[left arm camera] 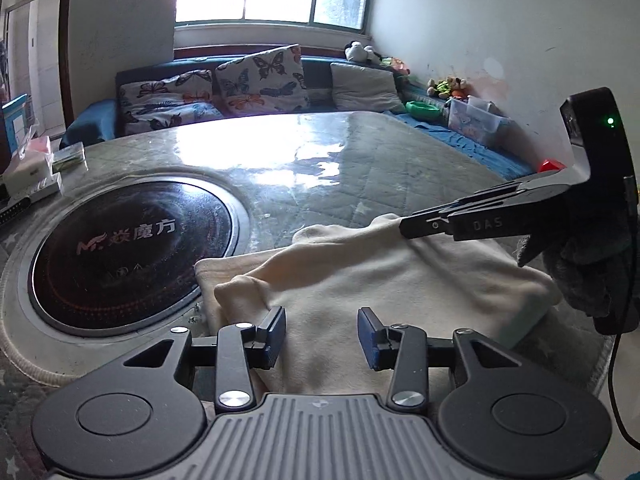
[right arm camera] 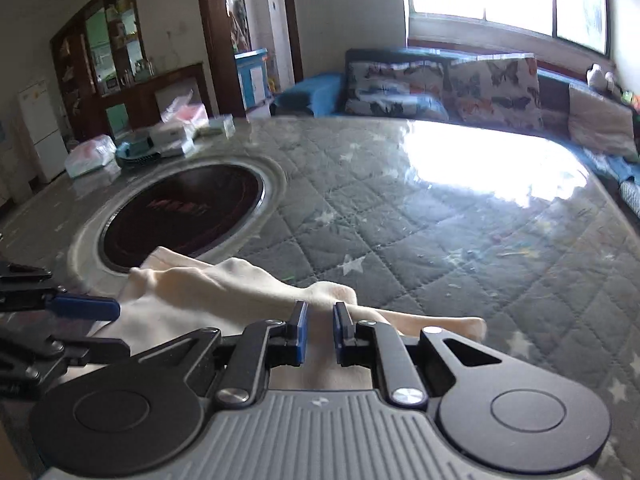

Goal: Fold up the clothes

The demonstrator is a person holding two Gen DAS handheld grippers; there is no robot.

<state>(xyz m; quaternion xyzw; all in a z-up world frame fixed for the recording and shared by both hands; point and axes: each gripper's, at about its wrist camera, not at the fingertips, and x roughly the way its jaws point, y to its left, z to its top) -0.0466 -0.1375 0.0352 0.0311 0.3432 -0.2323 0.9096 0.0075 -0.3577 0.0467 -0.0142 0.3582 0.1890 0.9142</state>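
I've got the cream garment point(left arm camera: 360, 280) lying rumpled on the quilted table cover point(left arm camera: 360, 168), just beside the round black cooktop point(left arm camera: 128, 248) set into the table. My left gripper point(left arm camera: 322, 336) sits low over the near edge of the cloth, fingers spread wide with nothing between them. My right gripper point(right arm camera: 320, 330) is over the far fold, pads parted by a narrow gap, cloth showing in that gap; I can't tell whether they grip it. From the left wrist camera the right gripper reaches in from the right, its tip on the cloth's far edge. Boxes and packets point(right arm camera: 168, 136) crowd the table's far left, well apart from the garment. Butterfly cushions point(left arm camera: 260, 80) line the sofa beyond.
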